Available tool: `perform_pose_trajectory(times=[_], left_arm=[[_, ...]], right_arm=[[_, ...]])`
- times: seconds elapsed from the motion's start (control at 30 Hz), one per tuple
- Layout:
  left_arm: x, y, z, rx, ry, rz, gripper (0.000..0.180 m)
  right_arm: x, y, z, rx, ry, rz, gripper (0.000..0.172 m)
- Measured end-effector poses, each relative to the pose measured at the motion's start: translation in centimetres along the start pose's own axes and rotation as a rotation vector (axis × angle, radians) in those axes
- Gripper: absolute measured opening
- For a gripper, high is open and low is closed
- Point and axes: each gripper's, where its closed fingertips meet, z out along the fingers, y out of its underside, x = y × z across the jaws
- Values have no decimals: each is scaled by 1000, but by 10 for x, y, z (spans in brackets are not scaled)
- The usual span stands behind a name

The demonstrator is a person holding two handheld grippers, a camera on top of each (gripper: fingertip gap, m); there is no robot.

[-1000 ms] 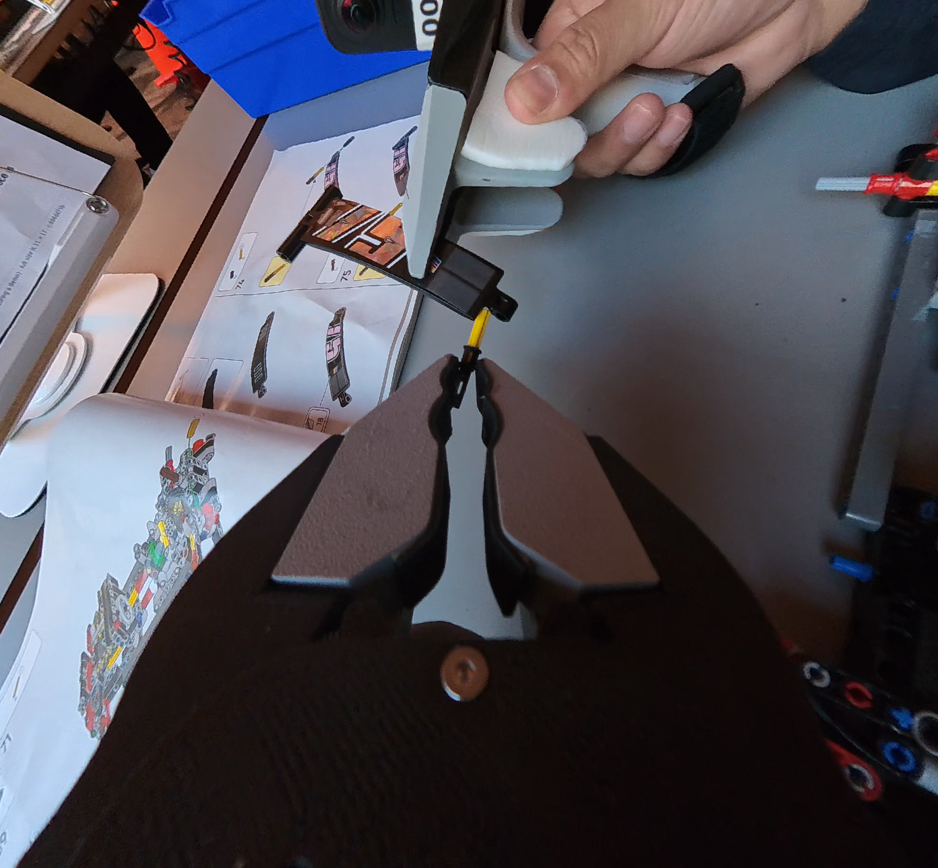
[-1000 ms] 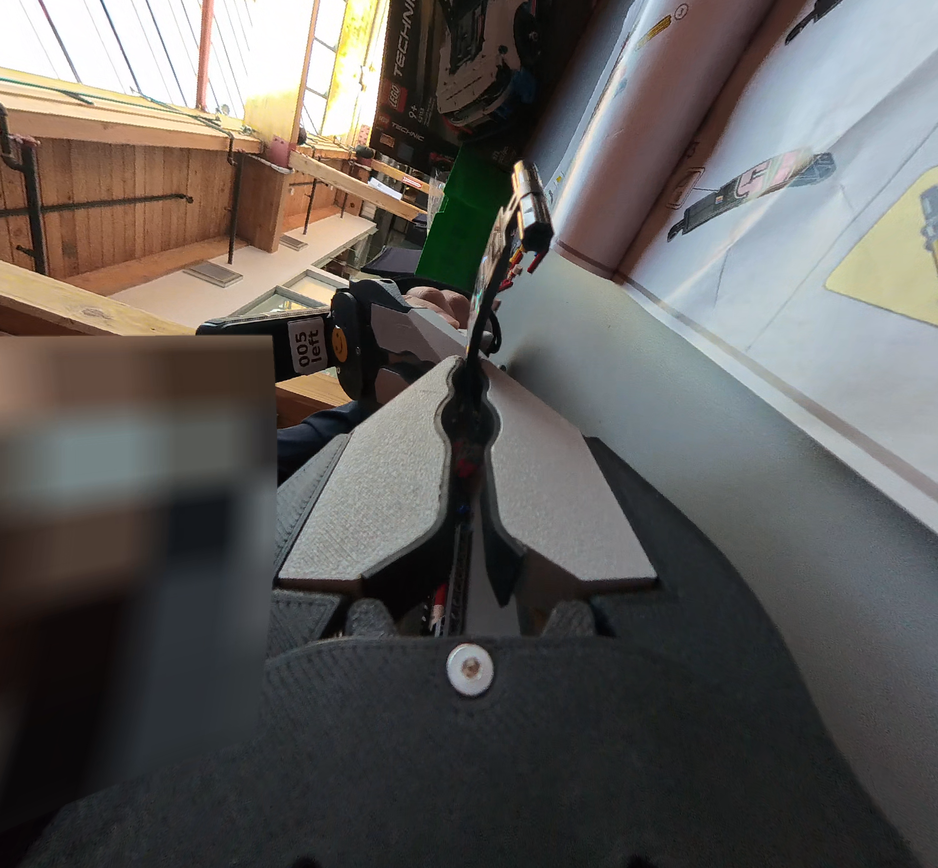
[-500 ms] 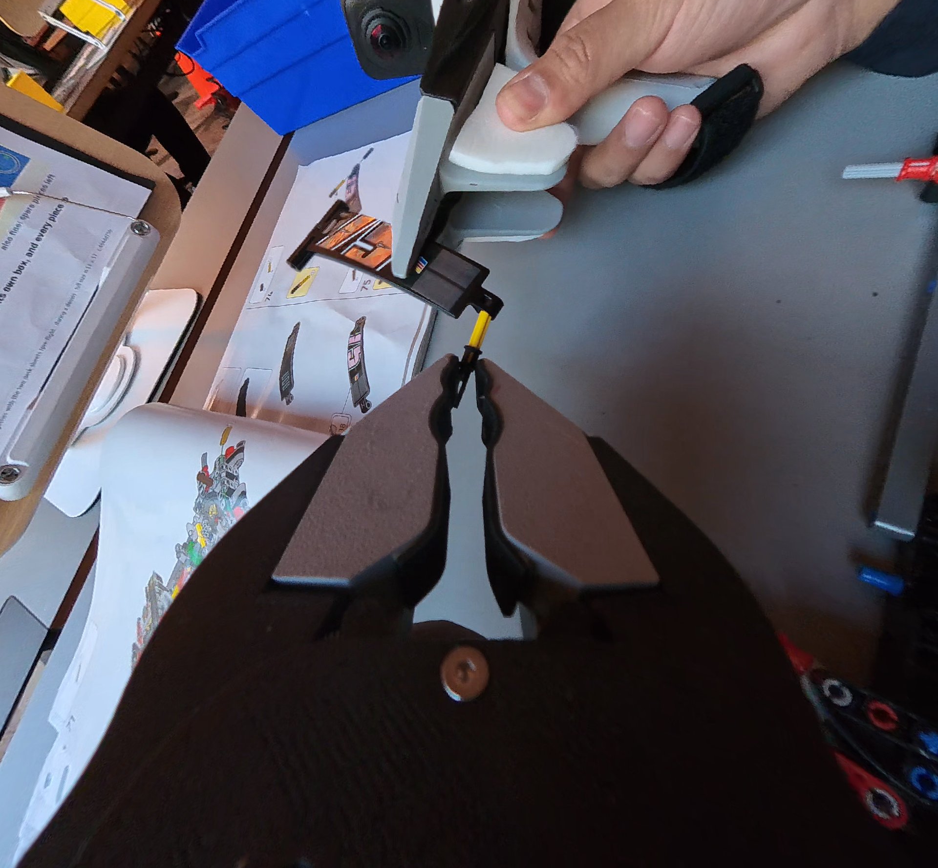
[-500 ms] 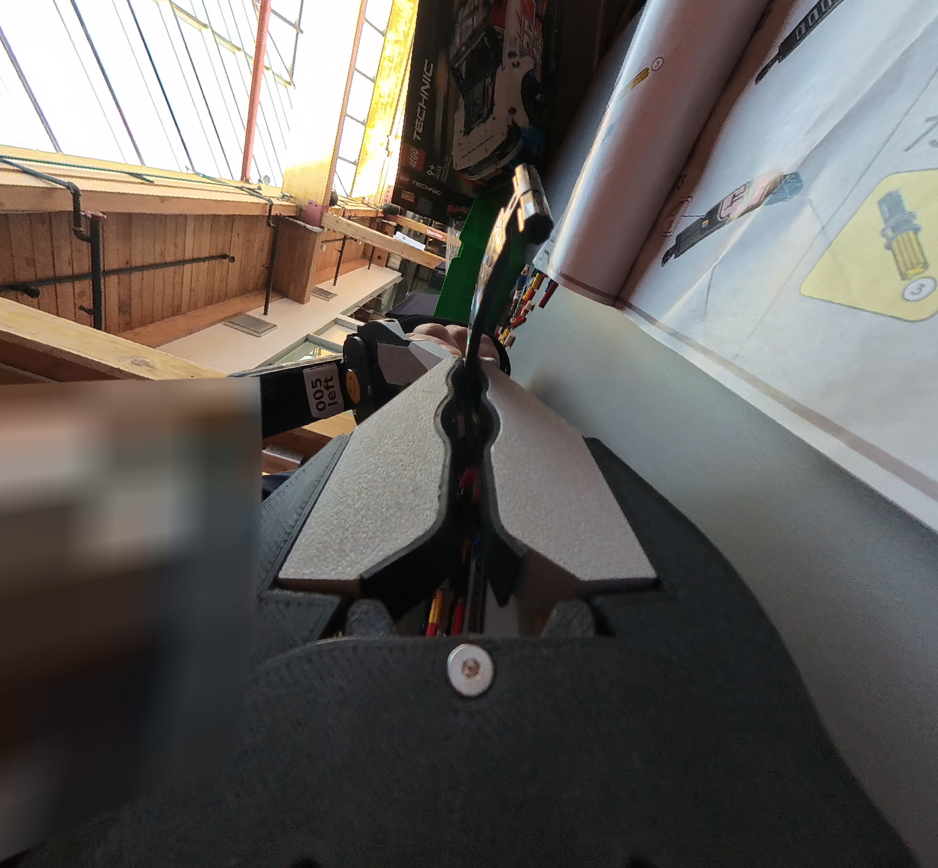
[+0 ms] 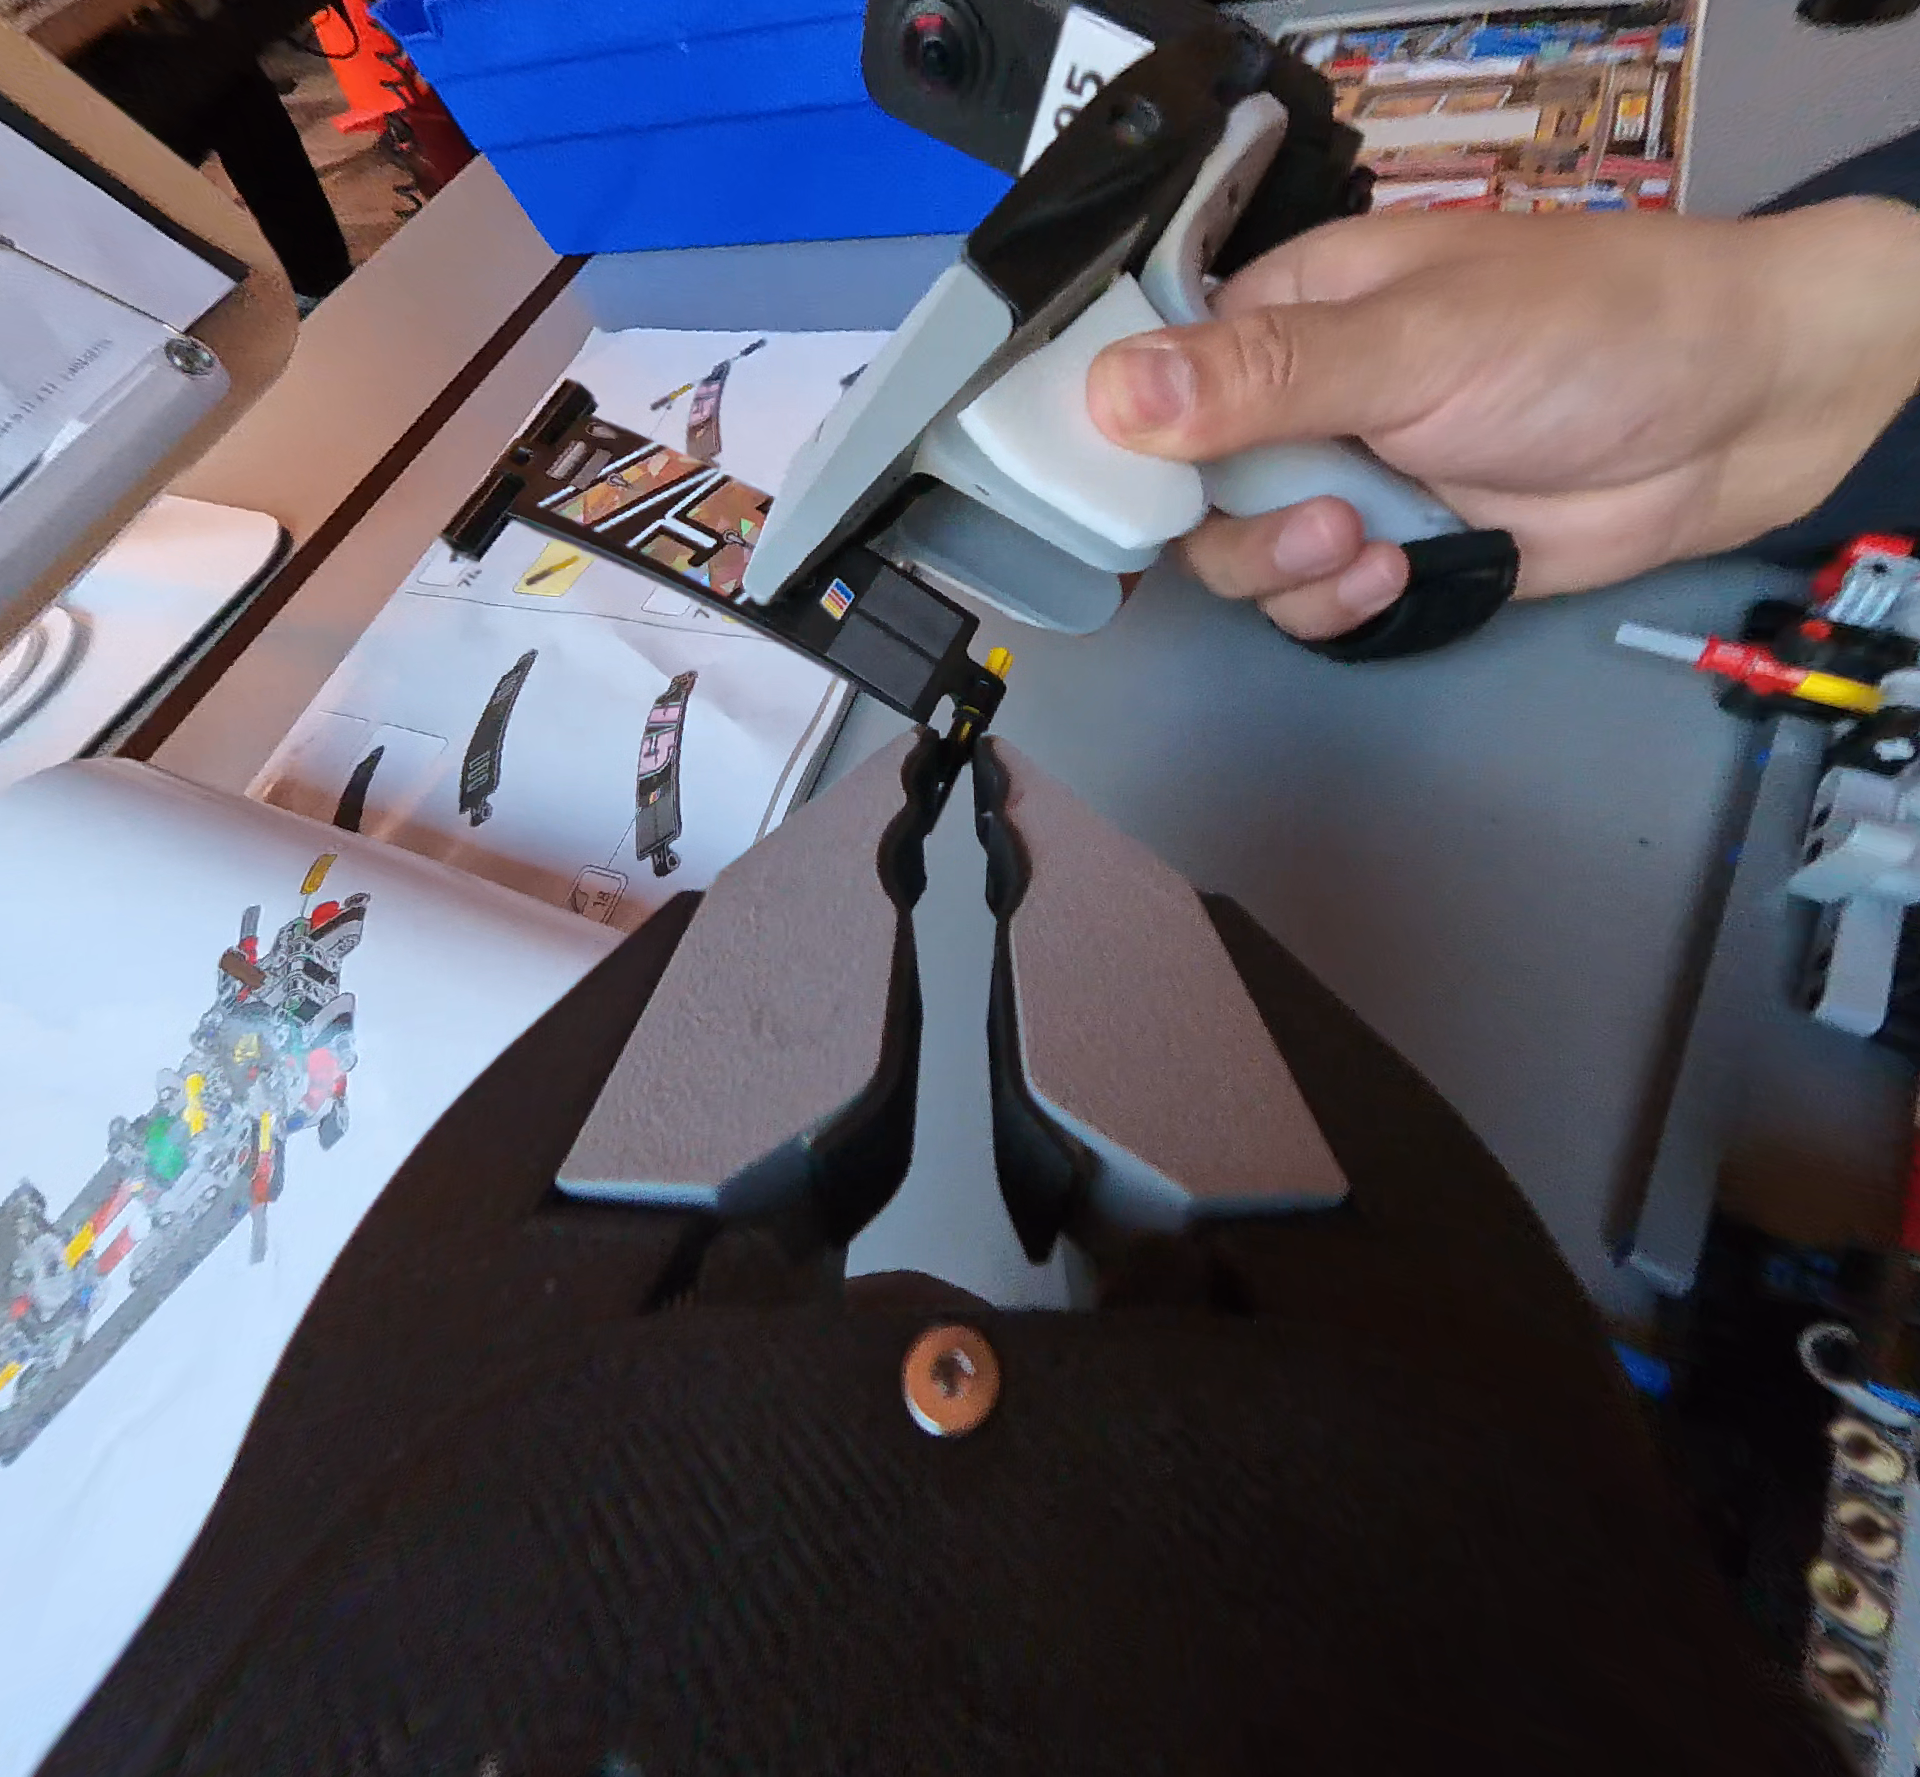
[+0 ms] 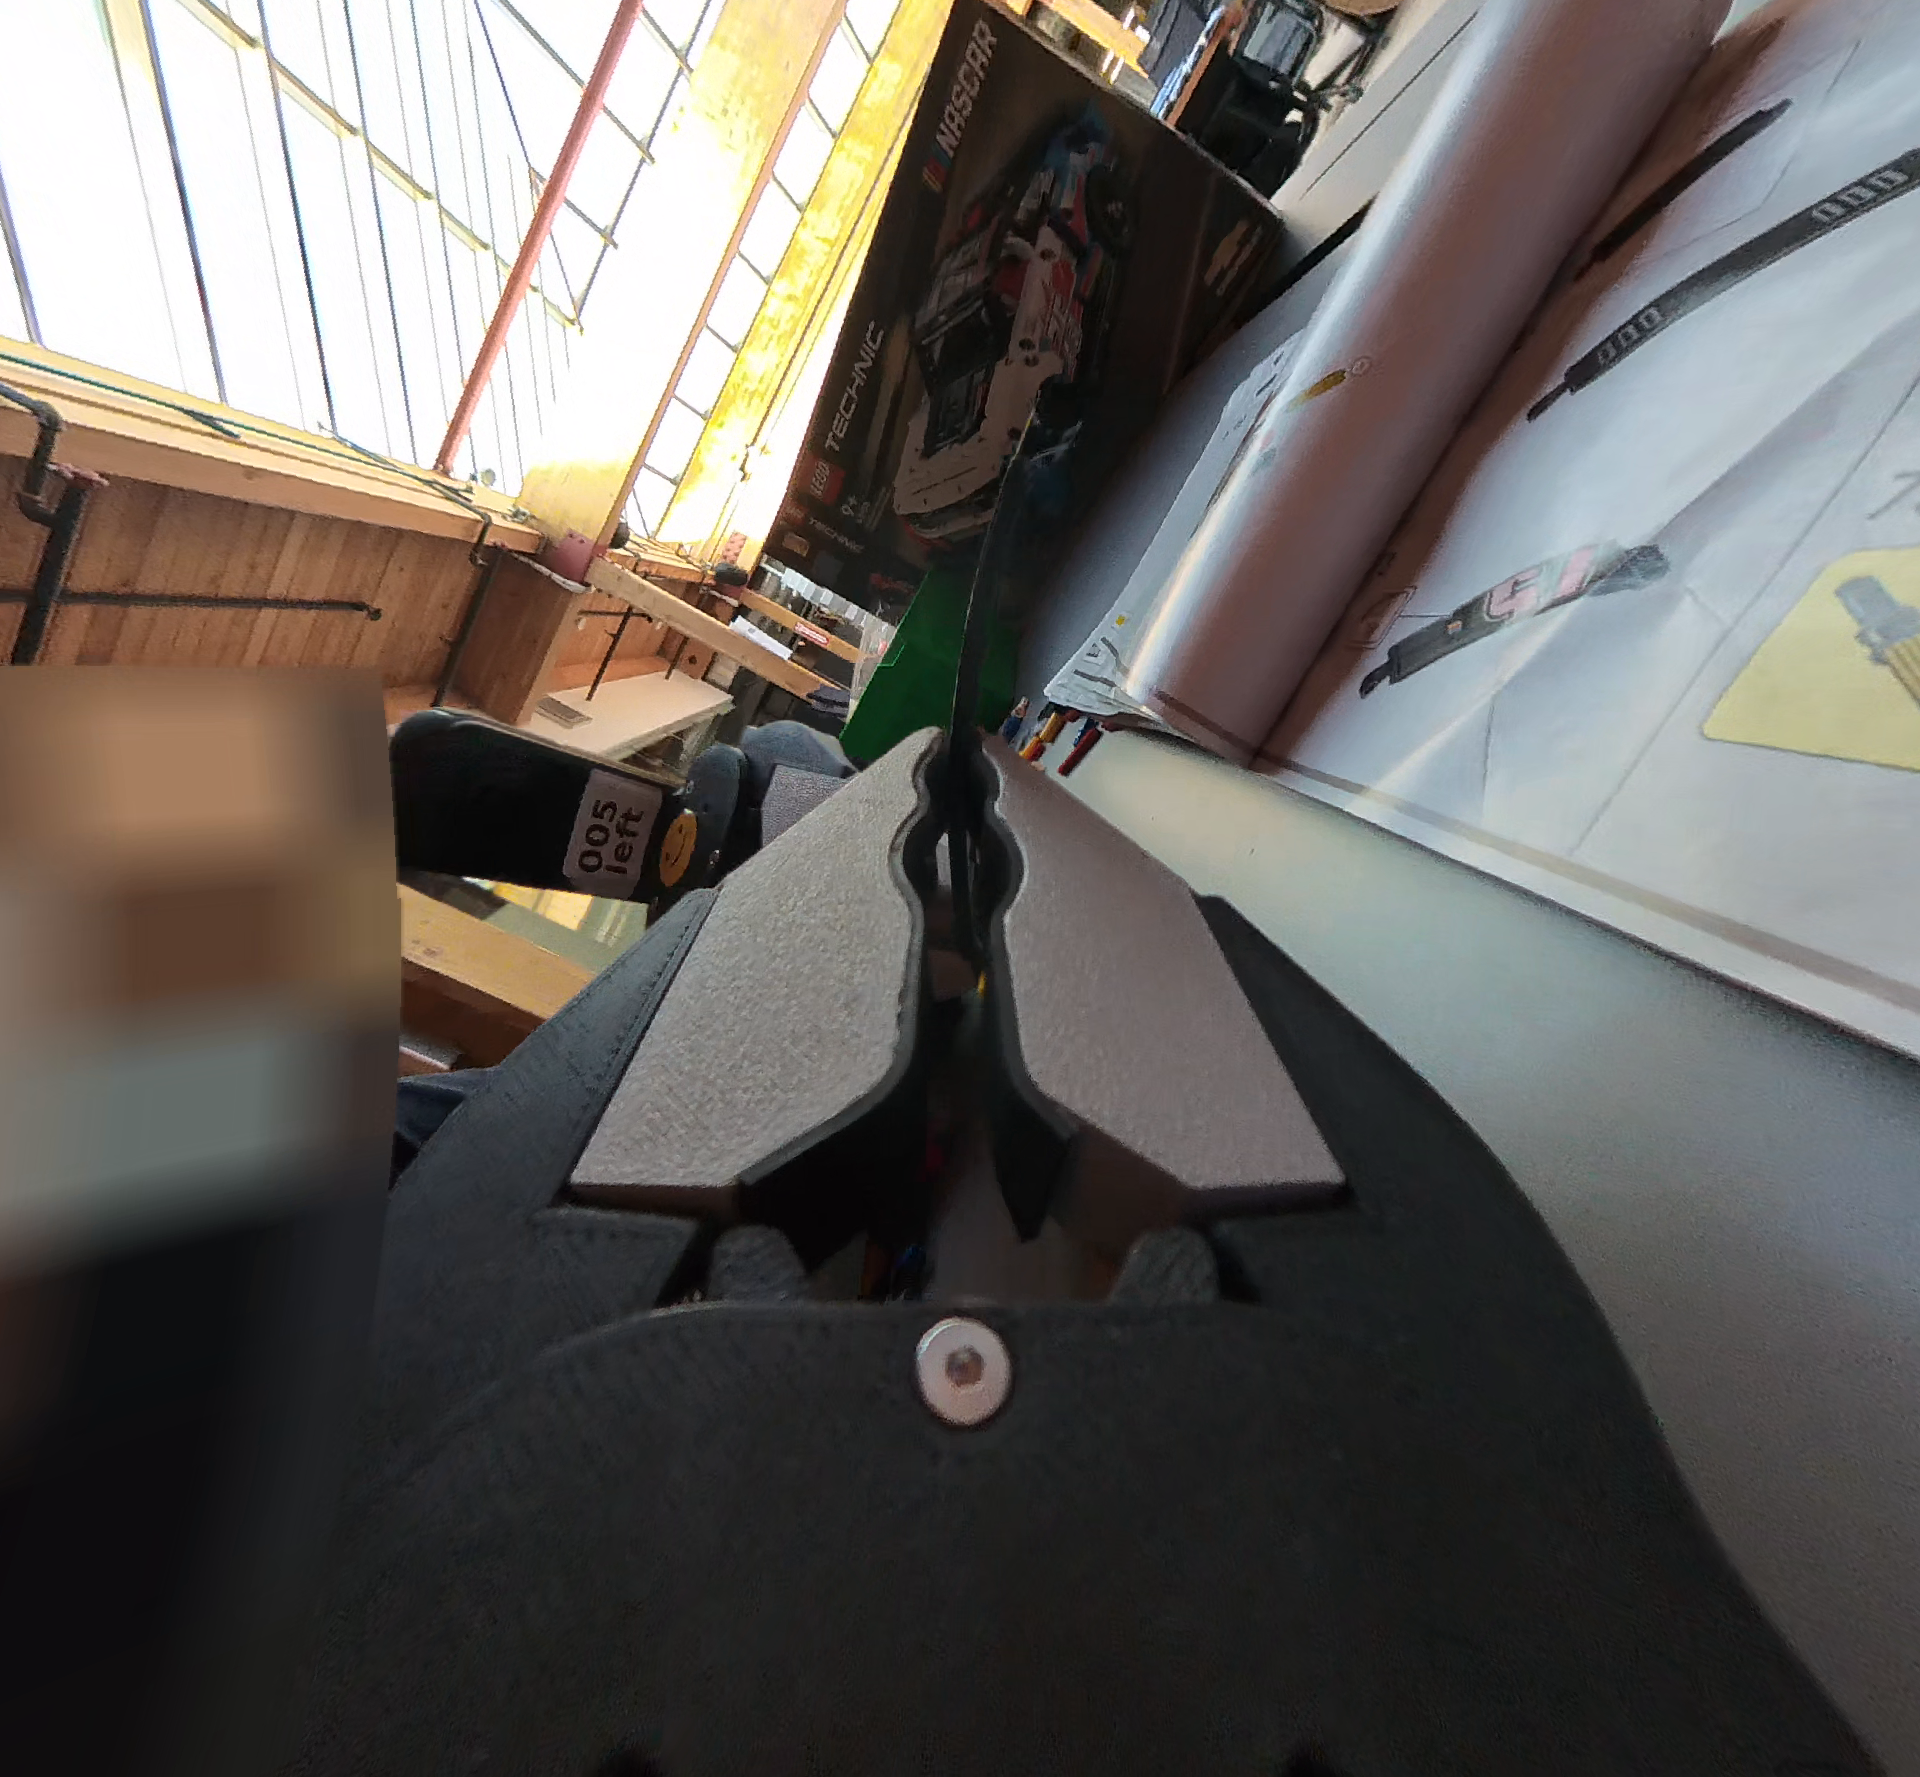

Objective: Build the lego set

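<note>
In the left wrist view my left gripper [image 5: 958, 753] is shut on a small black and yellow pin [image 5: 969, 721]. The pin passes through the hole in the end tab of a black stickered panel [image 5: 883, 626], and its yellow end [image 5: 997, 659] sticks out on the far side. My right gripper [image 5: 774, 574], held by a hand [image 5: 1507, 397], is shut on that panel near its middle, above the grey table [image 5: 1351, 844]. In the right wrist view my right gripper [image 6: 961, 771] pinches the panel [image 6: 982, 605], seen edge-on. The left gripper's body [image 6: 520, 808] shows to the left.
An open instruction booklet [image 5: 520, 719] lies under and left of the panel; it also shows in the right wrist view [image 6: 1662, 688]. A blue bin [image 5: 707, 65] stands behind. A partly built brick model [image 5: 1849, 688] lies at the right. A dark set box [image 6: 1018, 293] stands far off.
The pin in my left gripper has gone into the panel's end tab; its yellow end now shows beyond the tab. The right gripper has tilted the panel and moved it closer. Both grasps stay shut.
</note>
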Motion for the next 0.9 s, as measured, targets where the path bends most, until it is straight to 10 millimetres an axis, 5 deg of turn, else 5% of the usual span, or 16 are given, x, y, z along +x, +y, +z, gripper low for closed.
perform_pose_trajectory(times=[0.37, 0.5, 0.7, 0.9], left_arm=[[-1, -3, 1, 42, 17, 9, 3], [2, -10, -3, 90, 41, -7, 3], [7, -27, -18, 256, 175, -171, 3], [15, -54, -46, 488, 418, -352, 3]], right_arm=[[2, 6, 1, -97, -68, 138, 1], [10, 22, 4, -256, 29, 85, 26], [-16, 27, -2, -395, 66, -57, 37], [-53, 33, -27, -528, -74, -64, 45]])
